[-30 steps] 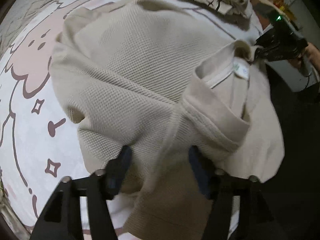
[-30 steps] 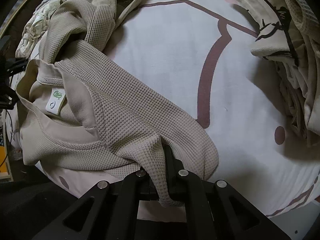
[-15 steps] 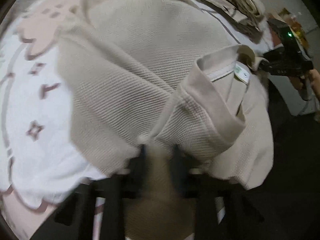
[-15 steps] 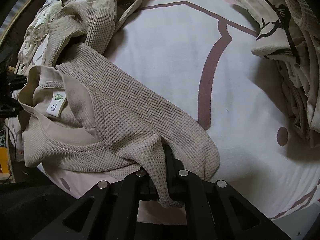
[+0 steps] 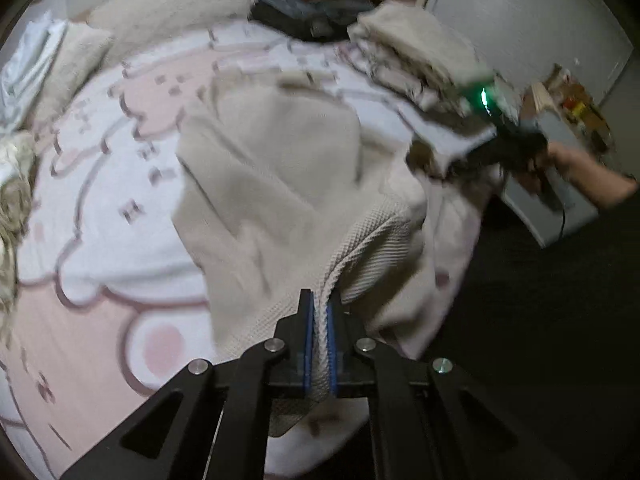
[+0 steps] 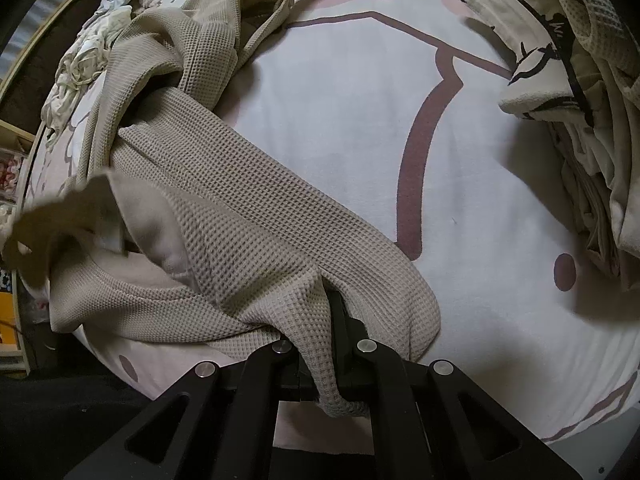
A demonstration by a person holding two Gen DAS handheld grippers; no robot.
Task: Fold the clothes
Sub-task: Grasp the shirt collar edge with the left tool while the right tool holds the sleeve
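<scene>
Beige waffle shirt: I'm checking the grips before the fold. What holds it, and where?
Both. The left gripper pinches a ridge of the waffle shirt; the right gripper clamps a bunched fold at its near edge.

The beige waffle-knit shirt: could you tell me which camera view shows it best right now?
The right wrist view: the beige waffle-knit shirt is sharp there, its weave and neckline clear, with the right gripper shut on a fold. The left wrist view shows more of its spread, but blurred, with the left gripper shut on an edge.
</scene>
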